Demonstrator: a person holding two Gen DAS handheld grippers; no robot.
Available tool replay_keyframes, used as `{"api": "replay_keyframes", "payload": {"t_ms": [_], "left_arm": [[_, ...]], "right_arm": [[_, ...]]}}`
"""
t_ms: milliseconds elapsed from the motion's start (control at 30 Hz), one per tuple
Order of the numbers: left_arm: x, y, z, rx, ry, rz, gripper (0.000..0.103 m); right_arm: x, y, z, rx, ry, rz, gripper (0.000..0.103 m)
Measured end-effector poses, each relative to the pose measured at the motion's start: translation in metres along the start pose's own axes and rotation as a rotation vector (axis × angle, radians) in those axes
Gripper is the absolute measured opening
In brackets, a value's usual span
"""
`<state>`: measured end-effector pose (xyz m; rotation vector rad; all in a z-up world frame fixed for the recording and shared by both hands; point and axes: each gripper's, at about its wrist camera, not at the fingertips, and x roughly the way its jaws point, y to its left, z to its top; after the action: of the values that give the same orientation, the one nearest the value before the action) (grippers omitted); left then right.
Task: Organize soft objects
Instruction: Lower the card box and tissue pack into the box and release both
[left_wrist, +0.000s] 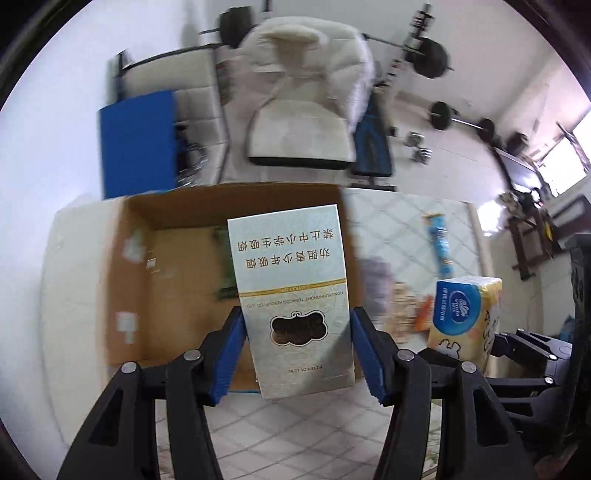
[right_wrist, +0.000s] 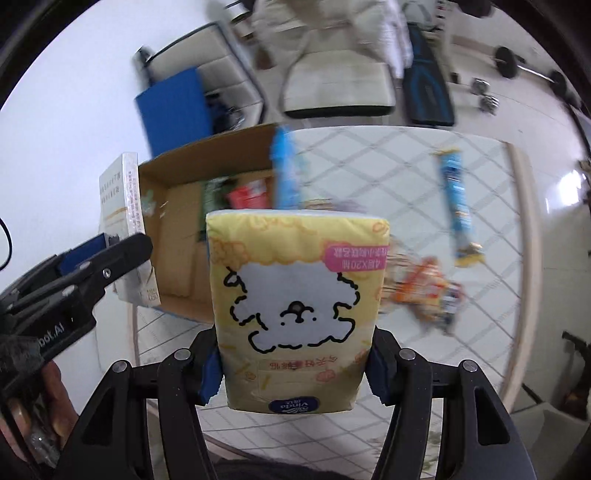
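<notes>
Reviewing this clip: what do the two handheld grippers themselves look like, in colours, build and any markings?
Both are alike: the left gripper and the right gripper have matte black angular linkage arms joined by round silver pivot pins, ending in blue ribbed finger pads. In the right wrist view the left gripper's black body carries white lettering ending in "bot.AI", a thin black cable loops at the left edge, and a bare hand grips it.

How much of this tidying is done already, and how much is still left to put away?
A green packet and a red one already lie in the cardboard box. In hand: the left gripper grips a silver carton, the right gripper a yellow tissue pack. Left on the table: a blue packet and a heap of snack wrappers.
</notes>
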<state>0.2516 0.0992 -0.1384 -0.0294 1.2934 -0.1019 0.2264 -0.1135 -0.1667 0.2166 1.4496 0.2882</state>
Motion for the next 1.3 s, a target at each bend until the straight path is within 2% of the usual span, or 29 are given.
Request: {"api": "replay_keyframes", "payload": {"t_ms": [167,300,400,600,833,933,1000,1033,1100,1200,1300], "left_arm": [[0.028,0.064,0.010,-0.040,0.047,0.066,0.055],[0.064,0.095,0.025,-0.048,0.110,0.084,0.055],[0.096,0.110,0.039,-0.043,0.158,0.094,0.055],[0.159,0.127,0.058,-0.020,0.274,0.083,0.055],[0.205,0.142,0.067,-0.027,0.383,0.109,0.056],[0.211,0.146,0.067,-0.051,0.406,0.087,0.057],[0.211,0.147,0.068,-0.059,0.410,0.077,0.059],[0.211,0.149,0.069,-0.066,0.409,0.075,0.066],[0.205,0.149,0.069,-0.077,0.401,0.058,0.069],[0.192,0.147,0.069,-0.067,0.386,0.050,0.085],[0.169,0.144,0.064,-0.064,0.350,0.035,0.088]], "right_arm": [[0.048,0.057,0.022,-0.023,0.061,-0.015,0.065],[0.086,0.081,0.036,-0.026,0.121,-0.056,0.065],[0.114,0.088,0.044,-0.016,0.170,-0.077,0.065],[0.171,0.093,0.054,0.026,0.264,-0.059,0.065],[0.217,0.099,0.053,0.042,0.330,-0.072,0.065],[0.227,0.100,0.049,0.057,0.357,-0.074,0.066],[0.231,0.101,0.047,0.047,0.363,-0.090,0.075],[0.230,0.103,0.047,0.044,0.356,-0.089,0.078],[0.226,0.105,0.046,0.048,0.341,-0.085,0.086],[0.215,0.107,0.046,0.052,0.320,-0.073,0.086],[0.200,0.108,0.045,0.048,0.287,-0.085,0.086]]}}
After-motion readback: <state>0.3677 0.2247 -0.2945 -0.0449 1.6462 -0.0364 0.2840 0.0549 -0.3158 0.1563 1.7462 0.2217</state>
